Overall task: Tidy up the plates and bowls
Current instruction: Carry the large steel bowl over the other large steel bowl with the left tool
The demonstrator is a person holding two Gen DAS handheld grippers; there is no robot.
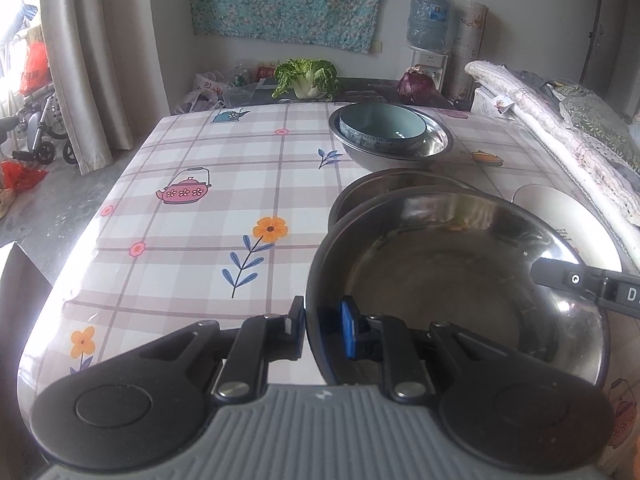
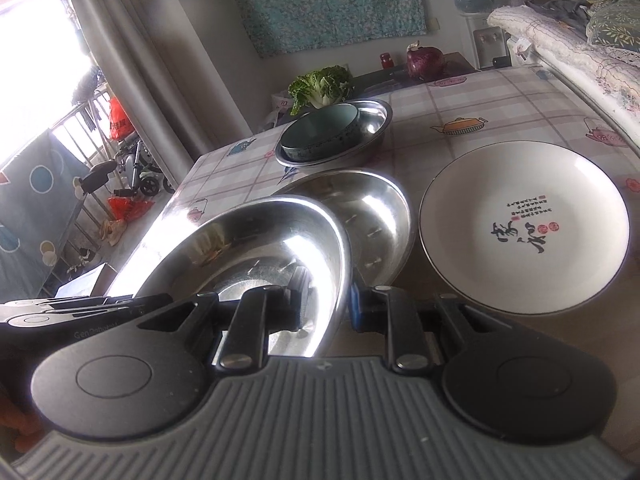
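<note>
a: where's the steel dish (image 1: 460, 280)?
b: lower right of the frame, shiny and shallow, with the left gripper (image 1: 320, 328) and the right gripper (image 2: 326, 300) both pinching its rim (opposite sides).
a: room?
b: a second steel dish (image 2: 368, 208) just behind, a white plate (image 2: 524, 224) to the right, bare tablecloth (image 1: 200, 220) on the left.

A lived-in home: patterned tablecloth (image 1: 200, 184), cabbage (image 1: 306, 76), water dispenser (image 1: 428, 28), curtain (image 1: 80, 60), folded bedding (image 1: 560, 112)

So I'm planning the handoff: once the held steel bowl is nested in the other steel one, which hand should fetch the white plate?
Right, probably. Both the left gripper and right gripper clamp the steel bowl's rim, but the white plate lies on the right side, beside the resting steel bowl.
</note>
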